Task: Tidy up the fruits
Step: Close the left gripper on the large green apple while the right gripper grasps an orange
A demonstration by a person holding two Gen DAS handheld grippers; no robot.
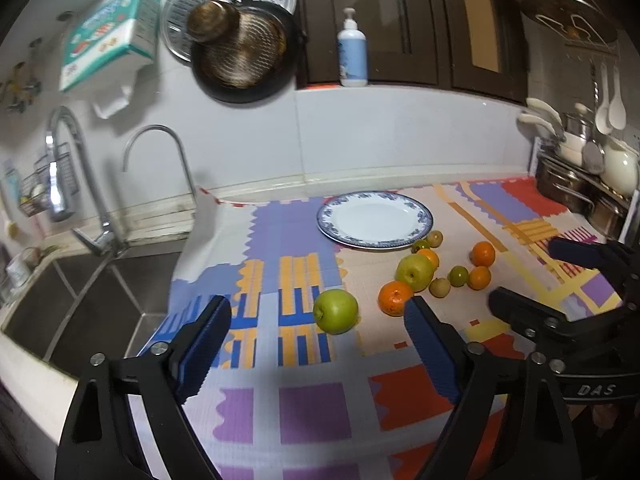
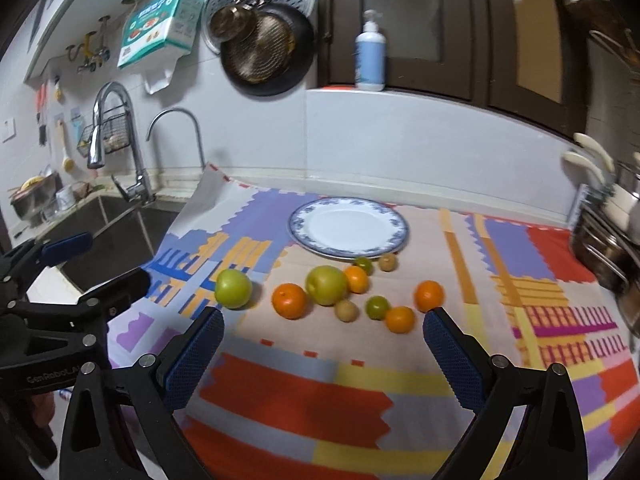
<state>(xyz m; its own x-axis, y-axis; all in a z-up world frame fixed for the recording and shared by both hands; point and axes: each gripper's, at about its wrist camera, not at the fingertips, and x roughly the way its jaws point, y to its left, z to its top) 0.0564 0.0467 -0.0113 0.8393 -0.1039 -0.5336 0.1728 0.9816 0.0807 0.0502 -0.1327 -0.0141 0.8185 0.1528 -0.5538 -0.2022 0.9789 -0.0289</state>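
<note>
Several fruits lie loose on a colourful mat in front of an empty blue-rimmed white plate (image 1: 374, 218) (image 2: 348, 226). A green apple (image 1: 335, 311) (image 2: 233, 289) sits apart to the left of the cluster. The cluster holds a second green apple (image 1: 415, 272) (image 2: 326, 285), a large orange (image 1: 395, 298) (image 2: 289, 300), smaller oranges (image 1: 483, 253) (image 2: 429, 295) and small green and yellowish fruits. My left gripper (image 1: 318, 306) (image 2: 104, 260) is open, its tips just short of the lone apple. My right gripper (image 2: 324, 314) (image 1: 524, 276) is open and empty, just short of the cluster.
A steel sink (image 1: 80, 300) (image 2: 120, 232) with two faucets drops off left of the mat. A dish rack (image 1: 580, 192) with pots and ladles stands at the right. Pans hang on the back wall, and a pump bottle (image 1: 353, 54) stands on the ledge.
</note>
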